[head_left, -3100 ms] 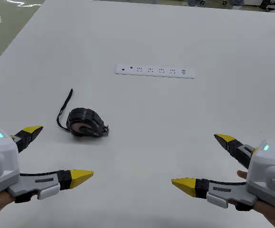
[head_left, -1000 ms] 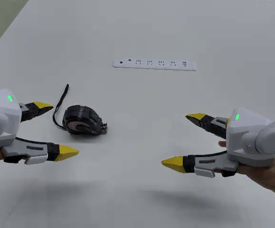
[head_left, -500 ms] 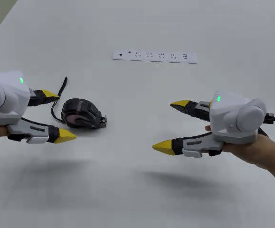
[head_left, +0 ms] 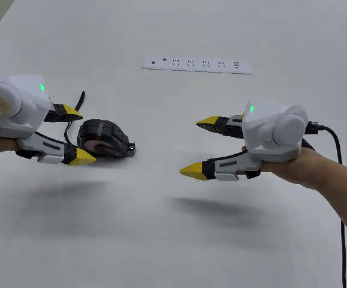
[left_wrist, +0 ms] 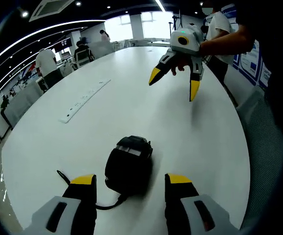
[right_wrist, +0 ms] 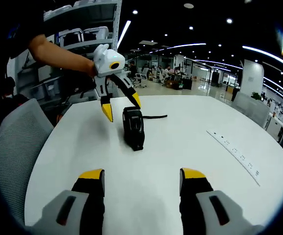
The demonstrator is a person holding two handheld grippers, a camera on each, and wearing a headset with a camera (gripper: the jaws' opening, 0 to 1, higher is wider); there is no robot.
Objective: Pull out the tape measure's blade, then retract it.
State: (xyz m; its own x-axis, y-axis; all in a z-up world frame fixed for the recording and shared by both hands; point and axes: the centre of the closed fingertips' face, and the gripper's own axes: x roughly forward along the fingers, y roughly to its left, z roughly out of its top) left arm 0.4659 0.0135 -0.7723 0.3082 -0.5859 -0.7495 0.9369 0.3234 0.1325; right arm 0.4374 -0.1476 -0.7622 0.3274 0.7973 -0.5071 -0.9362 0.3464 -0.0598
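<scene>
The tape measure (head_left: pixel 104 139) is lying on the white worktop (head_left: pixel 161 240) with its long axis running left to right. Its blade hook (head_left: pixel 132 147) is pointing toward the right tool (head_left: pixel 196 146), and its wrist strap (head_left: pixel 79 101) is trailing off the opposite end. The left tool (head_left: pixel 83 135) is the nearer one, its open jaws straddling the strap end of the case without seeming to touch it. The right tool is hovering well apart from the hook end, jaws spread wide and gripping nothing. A power strip (head_left: pixel 197 63) is lying well beyond the tape measure.
</scene>
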